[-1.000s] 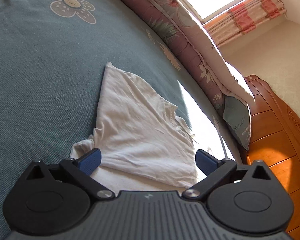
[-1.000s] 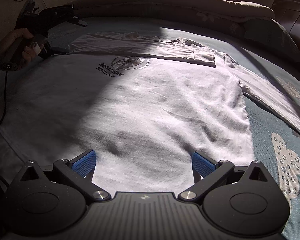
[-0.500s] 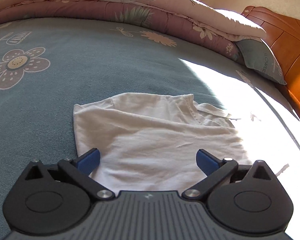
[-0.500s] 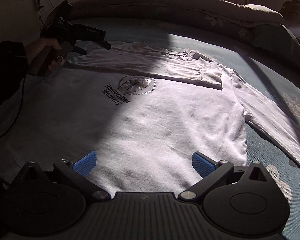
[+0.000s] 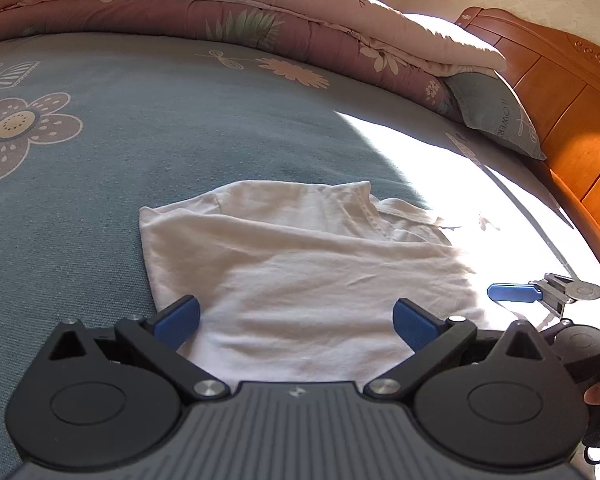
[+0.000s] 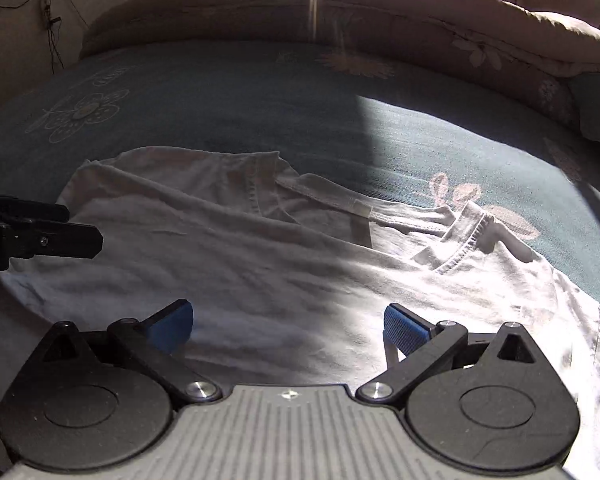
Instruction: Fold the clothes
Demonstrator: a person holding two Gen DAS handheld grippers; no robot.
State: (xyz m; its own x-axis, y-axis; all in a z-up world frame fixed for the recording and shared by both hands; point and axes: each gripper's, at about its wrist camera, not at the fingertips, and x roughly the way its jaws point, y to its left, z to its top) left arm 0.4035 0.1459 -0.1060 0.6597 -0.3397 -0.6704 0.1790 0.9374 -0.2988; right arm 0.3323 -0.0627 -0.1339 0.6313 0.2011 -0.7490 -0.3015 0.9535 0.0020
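Observation:
A white long-sleeved shirt point(image 5: 300, 264) lies on the blue-green bed cover, one side folded over its chest so the collar point(image 6: 466, 246) shows to the right. My left gripper point(image 5: 296, 322) hovers open over the shirt's folded shoulder part, nothing between its blue pads. The right gripper point(image 6: 288, 326) is open too, low over the shirt's upper chest near the collar. Each gripper shows in the other's view: the right one's blue fingertip point(image 5: 512, 293) at the right edge, the left one's dark finger point(image 6: 60, 238) at the left edge.
The bed cover point(image 5: 140, 140) with flower prints spreads to the left and far side. A rolled quilt point(image 5: 260, 20) and a pillow point(image 5: 496, 112) line the far edge. The wooden headboard point(image 5: 560, 92) stands at right. Strong sunlight falls across the shirt's right part.
The right gripper has moved forward from the shirt's hem up to the collar area. The left gripper swung round and levelled over the folded shoulder. Both stayed open.

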